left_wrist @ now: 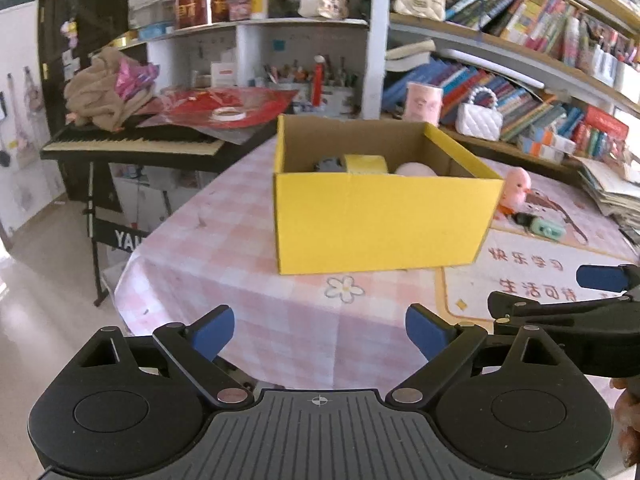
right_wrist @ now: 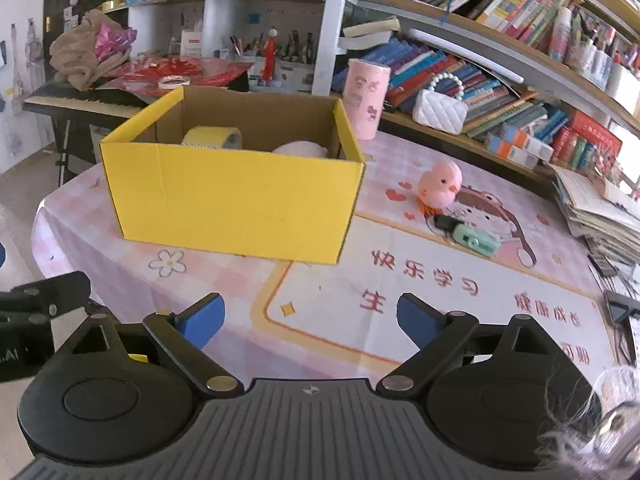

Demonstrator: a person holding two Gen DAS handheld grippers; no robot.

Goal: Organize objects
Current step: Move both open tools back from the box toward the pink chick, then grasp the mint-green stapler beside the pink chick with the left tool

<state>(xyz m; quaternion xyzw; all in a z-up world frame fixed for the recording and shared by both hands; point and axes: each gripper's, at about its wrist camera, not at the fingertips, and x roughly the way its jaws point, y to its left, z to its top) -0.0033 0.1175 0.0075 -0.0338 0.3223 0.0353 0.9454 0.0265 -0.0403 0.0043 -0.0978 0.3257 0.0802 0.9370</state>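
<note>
Both grippers empty. Left gripper (left_wrist: 320, 334) sits at the bottom of its frame, jaws spread wide, nothing between the blue pads, only checked tablecloth (left_wrist: 240, 248) under them. Right gripper (right_wrist: 310, 320) same story: wide open, holding nothing, hovering over the printed mat (right_wrist: 400, 280) at the table's near edge. The two ride side by side; each shows at the edge of the other's view. Ahead of both, center frame, is the yellow box (right_wrist: 236, 204), open-topped, standing on the table. It already holds a yellow tape roll (right_wrist: 214, 136), a pale pink round thing (right_wrist: 300, 148) I can't identify, and in the left view a grey item (left_wrist: 330, 164) too hidden to name. Still out on the table, right of the box: pink chick toy (right_wrist: 440, 188), and just in front of it a mint-green toy camera (right_wrist: 476, 238) with a small black piece beside it. A pink cylinder (right_wrist: 366, 98) stands behind the box's right corner; unclear whether it belongs to the job. My read: partly done, some items boxed, chick and camera likely next, right gripper closer to both.
</note>
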